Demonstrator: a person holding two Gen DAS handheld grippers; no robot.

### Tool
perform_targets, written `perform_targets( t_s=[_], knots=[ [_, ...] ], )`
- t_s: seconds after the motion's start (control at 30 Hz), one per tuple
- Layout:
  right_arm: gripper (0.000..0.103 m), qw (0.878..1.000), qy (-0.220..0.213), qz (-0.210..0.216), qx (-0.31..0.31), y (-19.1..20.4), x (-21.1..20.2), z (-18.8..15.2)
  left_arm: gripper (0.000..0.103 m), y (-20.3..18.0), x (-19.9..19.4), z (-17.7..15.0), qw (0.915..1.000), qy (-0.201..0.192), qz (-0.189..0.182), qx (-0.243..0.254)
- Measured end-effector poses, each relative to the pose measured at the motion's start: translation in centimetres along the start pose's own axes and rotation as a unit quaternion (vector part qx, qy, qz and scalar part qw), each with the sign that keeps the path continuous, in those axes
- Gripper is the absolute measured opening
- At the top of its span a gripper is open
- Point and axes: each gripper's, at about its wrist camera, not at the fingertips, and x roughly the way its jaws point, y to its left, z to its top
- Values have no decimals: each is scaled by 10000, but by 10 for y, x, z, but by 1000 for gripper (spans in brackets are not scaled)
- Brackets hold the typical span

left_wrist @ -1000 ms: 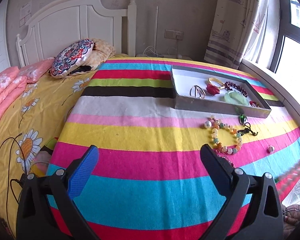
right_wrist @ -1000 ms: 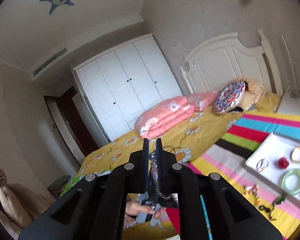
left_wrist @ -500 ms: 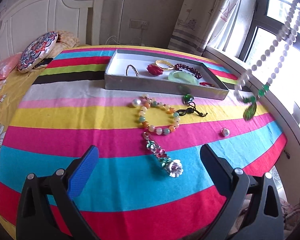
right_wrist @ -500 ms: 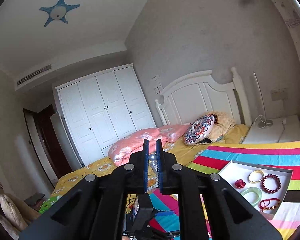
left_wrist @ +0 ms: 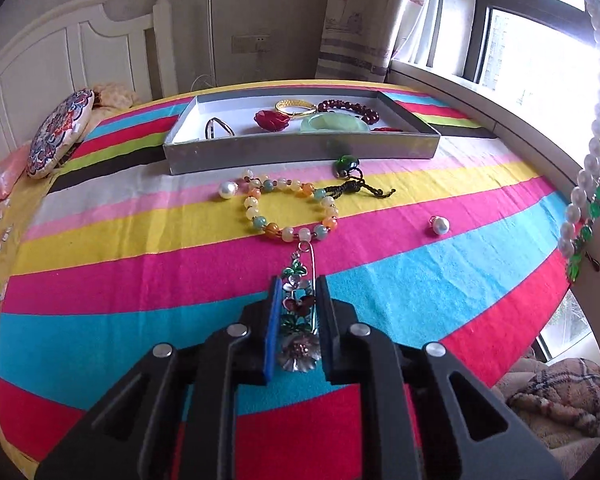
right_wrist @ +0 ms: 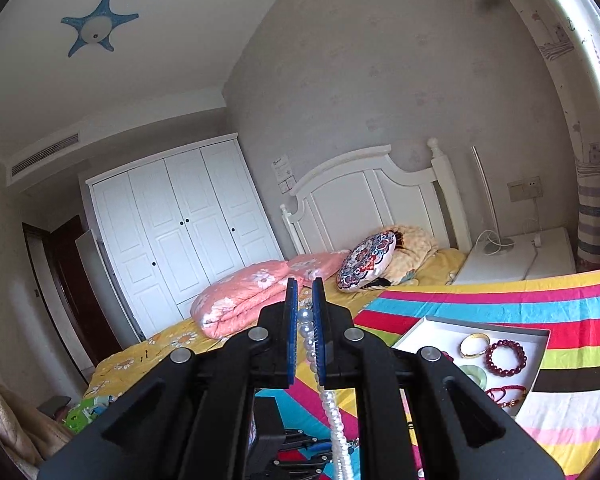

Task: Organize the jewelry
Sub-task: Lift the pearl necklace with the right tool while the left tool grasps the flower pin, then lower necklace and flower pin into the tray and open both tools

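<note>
My left gripper [left_wrist: 299, 284] is shut on a silver flower brooch [left_wrist: 299, 320] that lies on the striped cloth. Beyond it lie a multicoloured bead bracelet [left_wrist: 290, 210], a green pendant on a dark cord [left_wrist: 346, 164] and two loose pearls [left_wrist: 439, 225]. A grey tray [left_wrist: 300, 148] farther back holds a gold bangle, a red flower, a jade bangle and a dark red bead bracelet. My right gripper [right_wrist: 305, 292] is held high, shut on a white pearl necklace [right_wrist: 332, 412] that hangs below it. The pearl necklace [left_wrist: 596, 136] with green beads dangles at the right edge of the left wrist view.
The striped cloth [left_wrist: 140, 248] covers a round surface beside a window sill [left_wrist: 500, 120]. A patterned round cushion [left_wrist: 60, 132] and pink bedding [right_wrist: 252, 296] lie on the bed to the left. The tray [right_wrist: 532, 360] also shows below the right gripper. A white nightstand [right_wrist: 516, 256] stands by the headboard.
My left gripper moved forward to the brooch and went from open to shut on it. The right gripper stayed raised with the pearl necklace, turning slightly toward the headboard.
</note>
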Motion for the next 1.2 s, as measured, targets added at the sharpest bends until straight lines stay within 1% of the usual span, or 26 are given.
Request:
perform_targets(
  t_s=[0.17, 0.3, 0.4, 0.67, 0.87, 0.97, 1.2],
  knots=[
    [10, 9999, 2, 15, -132, 9, 1, 4, 16, -6, -15, 3, 9996, -112, 83, 247],
    [10, 9997, 47, -39, -245, 18, 5, 7, 13, -9, -20, 8, 9992, -136, 105, 362],
    [10, 9994, 82, -120, -320, 20, 9, 11, 13, -9, -20, 10, 9990, -146, 120, 407],
    [10, 9993, 93, -180, -320, 20, 11, 11, 13, -8, -25, 12, 9991, -221, 66, 355],
    [10, 9991, 98, -209, -360, 20, 12, 14, 13, -4, -38, 18, 9988, -390, 19, 299],
    [10, 9986, 133, -249, -445, 19, 19, 19, 13, 2, -41, 23, 9988, -424, -80, 218],
    [10, 9969, 299, -415, -594, 12, 50, 33, 13, 15, -39, 48, 9984, -511, -110, 207]
  ],
)
